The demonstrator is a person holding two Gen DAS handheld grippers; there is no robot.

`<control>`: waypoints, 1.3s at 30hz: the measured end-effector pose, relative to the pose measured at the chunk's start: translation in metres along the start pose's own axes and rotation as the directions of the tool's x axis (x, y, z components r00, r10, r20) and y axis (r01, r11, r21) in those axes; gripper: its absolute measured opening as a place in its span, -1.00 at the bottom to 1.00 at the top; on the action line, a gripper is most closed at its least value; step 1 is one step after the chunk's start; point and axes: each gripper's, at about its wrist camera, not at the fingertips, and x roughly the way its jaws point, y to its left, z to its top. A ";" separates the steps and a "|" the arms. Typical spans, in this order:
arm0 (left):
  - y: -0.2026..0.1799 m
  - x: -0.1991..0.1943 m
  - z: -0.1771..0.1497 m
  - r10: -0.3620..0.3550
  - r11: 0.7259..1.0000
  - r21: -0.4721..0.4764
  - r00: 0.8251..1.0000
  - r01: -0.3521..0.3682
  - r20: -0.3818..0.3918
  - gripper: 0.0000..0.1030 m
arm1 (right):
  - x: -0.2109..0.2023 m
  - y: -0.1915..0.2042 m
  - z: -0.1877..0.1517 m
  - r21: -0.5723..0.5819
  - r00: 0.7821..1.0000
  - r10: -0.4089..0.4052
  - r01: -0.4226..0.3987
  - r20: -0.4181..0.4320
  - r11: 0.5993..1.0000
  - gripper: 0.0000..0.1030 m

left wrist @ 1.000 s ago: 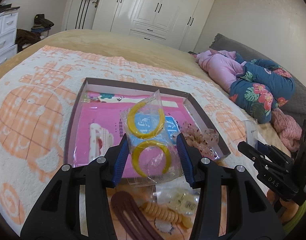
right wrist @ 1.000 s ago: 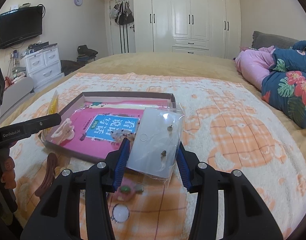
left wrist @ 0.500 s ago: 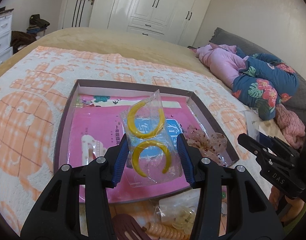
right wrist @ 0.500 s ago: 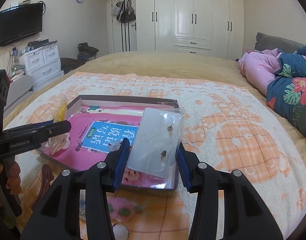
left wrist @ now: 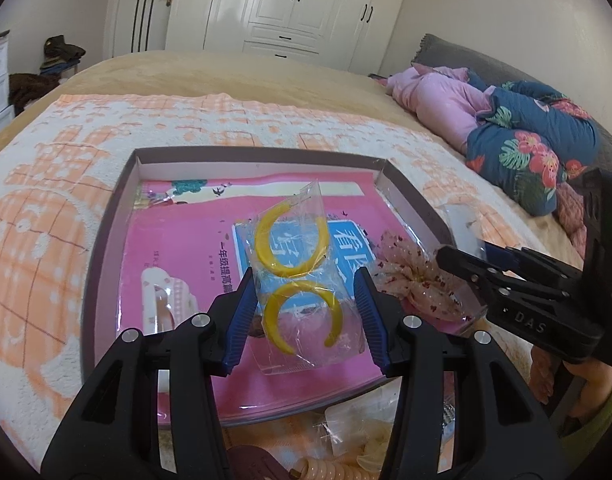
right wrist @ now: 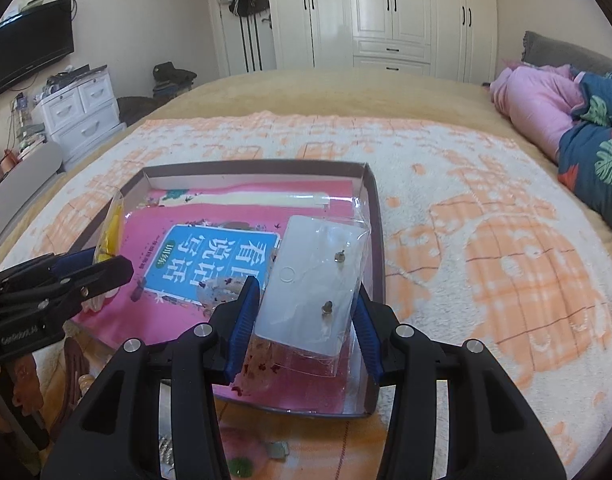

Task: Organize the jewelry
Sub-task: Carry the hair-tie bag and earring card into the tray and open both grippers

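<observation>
Item: we hold the hoop bag [left wrist: 301,280] in left tongs [left wrist: 303,318], stud card [right wrist: 314,288] in right tongs [right wrist: 306,322], both lengthwise above the box's [right wrist: 380,240] near edge.

Left wrist view: close over left tongs [left wrist: 303,312], angled down across bed toward wardrobe [left wrist: 289,8]. Right wrist view: same pitch, alongside, over right tongs [right wrist: 306,320]. Shared: shallow box [left wrist: 105,240] [right wrist: 376,240], wardrobe, opposite tongs at frame edge.
</observation>
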 end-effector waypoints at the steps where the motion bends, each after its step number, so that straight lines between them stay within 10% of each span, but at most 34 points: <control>1: -0.001 0.002 -0.001 -0.001 1.000 0.000 1.000 0.001 -0.008 -0.23 | 0.002 0.000 -0.001 0.000 1.000 -0.002 0.002 -0.004 1.000 -0.15; 19: 0.002 -0.003 -0.005 0.003 1.000 -0.010 1.000 -0.003 -0.015 -0.07 | 0.006 -0.007 -0.009 0.030 1.000 0.004 -0.004 -0.019 1.000 -0.07; 39: 0.001 -0.044 -0.007 0.016 1.000 -0.017 0.998 -0.015 0.057 0.38 | -0.054 -0.005 -0.024 0.054 0.993 0.015 -0.022 0.113 0.998 0.56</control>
